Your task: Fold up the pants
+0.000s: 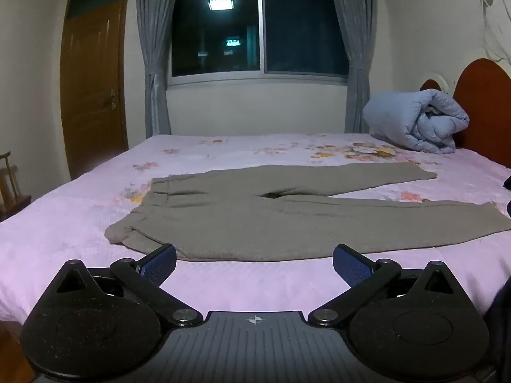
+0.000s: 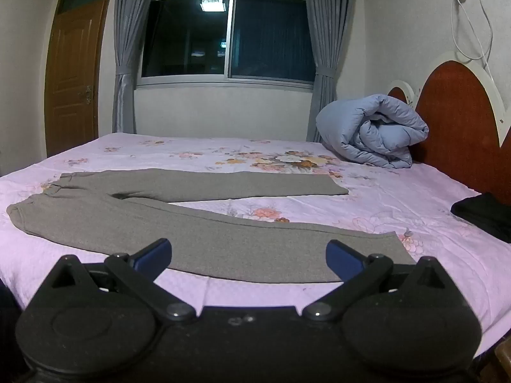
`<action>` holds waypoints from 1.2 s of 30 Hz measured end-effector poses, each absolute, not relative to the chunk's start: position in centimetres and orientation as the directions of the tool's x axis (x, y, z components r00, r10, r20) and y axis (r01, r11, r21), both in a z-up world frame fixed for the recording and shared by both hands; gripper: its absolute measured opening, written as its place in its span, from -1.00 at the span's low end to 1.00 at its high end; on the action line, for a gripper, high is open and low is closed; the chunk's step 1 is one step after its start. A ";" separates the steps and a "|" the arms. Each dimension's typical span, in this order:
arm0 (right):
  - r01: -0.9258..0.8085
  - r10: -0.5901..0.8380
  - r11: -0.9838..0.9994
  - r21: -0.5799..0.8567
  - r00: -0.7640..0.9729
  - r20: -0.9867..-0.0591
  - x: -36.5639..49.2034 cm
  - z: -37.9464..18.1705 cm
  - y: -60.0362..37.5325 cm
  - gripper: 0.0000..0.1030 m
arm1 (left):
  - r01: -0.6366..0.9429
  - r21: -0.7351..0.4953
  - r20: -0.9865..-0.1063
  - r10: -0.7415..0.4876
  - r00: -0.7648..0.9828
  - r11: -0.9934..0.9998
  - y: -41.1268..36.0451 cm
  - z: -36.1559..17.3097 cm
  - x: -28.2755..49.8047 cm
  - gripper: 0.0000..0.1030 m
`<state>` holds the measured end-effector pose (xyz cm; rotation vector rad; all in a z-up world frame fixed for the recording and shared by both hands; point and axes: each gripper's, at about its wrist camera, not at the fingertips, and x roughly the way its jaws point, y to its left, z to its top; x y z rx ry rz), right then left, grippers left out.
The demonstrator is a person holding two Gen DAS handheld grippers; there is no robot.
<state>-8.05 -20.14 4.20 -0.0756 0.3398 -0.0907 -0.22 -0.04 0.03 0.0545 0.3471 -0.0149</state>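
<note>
Grey pants (image 1: 255,220) lie flat on the pink floral bedsheet (image 1: 80,217), waistband to the left, both legs spread apart toward the right. They also show in the right wrist view (image 2: 198,239). My left gripper (image 1: 254,263) is open and empty, just in front of the near edge of the pants by the waist end. My right gripper (image 2: 248,257) is open and empty, just in front of the near leg, close to its cuff (image 2: 396,252).
A rolled light-blue duvet (image 2: 373,134) sits at the back right against the red headboard (image 2: 453,121). A dark folded cloth (image 2: 485,214) lies at the bed's right edge. A window with grey curtains and a wooden door (image 1: 92,89) are behind the bed.
</note>
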 end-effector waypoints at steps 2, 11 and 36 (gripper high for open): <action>0.076 -0.101 0.993 -0.088 0.939 -0.329 -8.0 4.2 -20.1 0.89 | 0.026 0.047 -0.347 -0.008 0.938 0.999 -0.1 0.1 -0.2 1.00; 0.076 -0.102 0.993 -0.090 0.939 -0.329 -8.0 4.2 -20.0 0.89 | 0.022 0.045 -0.355 -0.005 0.935 0.999 0.1 0.1 -0.1 1.00; 0.076 -0.102 0.993 -0.091 0.939 -0.329 -8.0 4.1 -20.1 0.89 | 0.022 0.042 -0.368 -0.005 0.930 0.999 0.1 -0.4 0.3 1.00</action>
